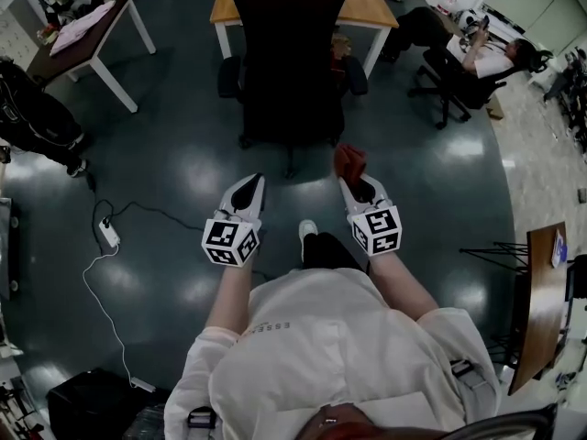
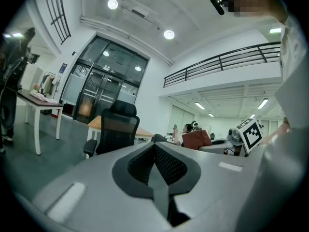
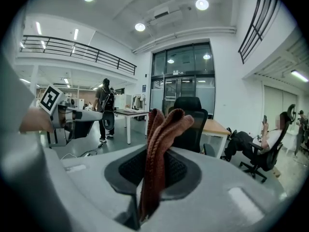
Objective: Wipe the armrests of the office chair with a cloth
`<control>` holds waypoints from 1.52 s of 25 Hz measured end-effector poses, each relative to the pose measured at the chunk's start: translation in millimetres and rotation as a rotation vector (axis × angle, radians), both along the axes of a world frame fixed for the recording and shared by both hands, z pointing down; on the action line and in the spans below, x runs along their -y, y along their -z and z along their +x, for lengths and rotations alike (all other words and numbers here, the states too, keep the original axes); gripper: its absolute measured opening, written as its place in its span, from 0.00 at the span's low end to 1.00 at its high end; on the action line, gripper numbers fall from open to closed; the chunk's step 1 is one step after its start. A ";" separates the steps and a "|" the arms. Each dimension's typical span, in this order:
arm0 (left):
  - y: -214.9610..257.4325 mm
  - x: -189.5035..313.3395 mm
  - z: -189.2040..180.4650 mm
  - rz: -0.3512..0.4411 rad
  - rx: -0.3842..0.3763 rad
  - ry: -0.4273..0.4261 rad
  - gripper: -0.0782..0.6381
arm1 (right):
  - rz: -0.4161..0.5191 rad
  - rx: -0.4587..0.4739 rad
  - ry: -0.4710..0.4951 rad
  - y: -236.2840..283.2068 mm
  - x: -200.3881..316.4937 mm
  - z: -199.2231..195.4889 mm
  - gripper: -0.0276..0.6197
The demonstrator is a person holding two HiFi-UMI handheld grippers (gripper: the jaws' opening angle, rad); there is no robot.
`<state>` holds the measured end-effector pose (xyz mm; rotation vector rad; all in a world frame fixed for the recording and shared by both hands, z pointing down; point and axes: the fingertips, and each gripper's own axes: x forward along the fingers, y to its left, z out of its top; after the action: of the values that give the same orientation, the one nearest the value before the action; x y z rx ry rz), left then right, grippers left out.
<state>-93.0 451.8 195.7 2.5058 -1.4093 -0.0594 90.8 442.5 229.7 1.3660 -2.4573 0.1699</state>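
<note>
A dark, glossy floor (image 1: pixel 183 154) spreads across an open-plan office, where a black mesh-backed office chair (image 1: pixel 289 53) stands against a wooden table (image 1: pixel 367 7), its two padded armrests (image 1: pixel 229 76) jutting out to either side. From the head view, bare floor lies between the chair and the person, who holds both tools low and well apart from it. The right gripper (image 1: pixel 360 189) is clamped on a rust-red knitted cloth (image 1: pixel 349 160); only the right gripper view shows the ribbed weave, folded double and rising in soft loops above the dark textured pads. The left gripper (image 1: pixel 249 183) carries nothing, and its own view shows the jaws closed together into a point. Those two low views also take in tall glazed doors (image 3: pixel 181 86) and a railed mezzanine (image 3: pixel 77 47), unseen from above. A white power strip (image 1: pixel 109 235) and its cable trail across the floor to the left, and a seated person (image 1: pixel 477 58) reclines at the far right.
</note>
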 end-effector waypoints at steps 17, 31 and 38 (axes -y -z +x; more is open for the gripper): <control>-56.3 168.9 -107.8 -0.152 0.022 0.216 0.13 | -0.123 0.009 0.111 -45.5 212.2 -78.9 0.12; -104.3 343.1 -179.5 -0.255 0.025 0.261 0.13 | -0.166 -0.030 0.179 -74.0 433.3 -164.4 0.12; -141.0 402.1 -227.3 -0.328 0.014 0.203 0.13 | -0.204 -0.069 0.165 -100.5 500.1 -227.9 0.12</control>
<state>-320.3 49.7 336.7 2.0992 -1.5351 0.1392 -137.1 -57.6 330.3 1.0628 -2.4055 0.3193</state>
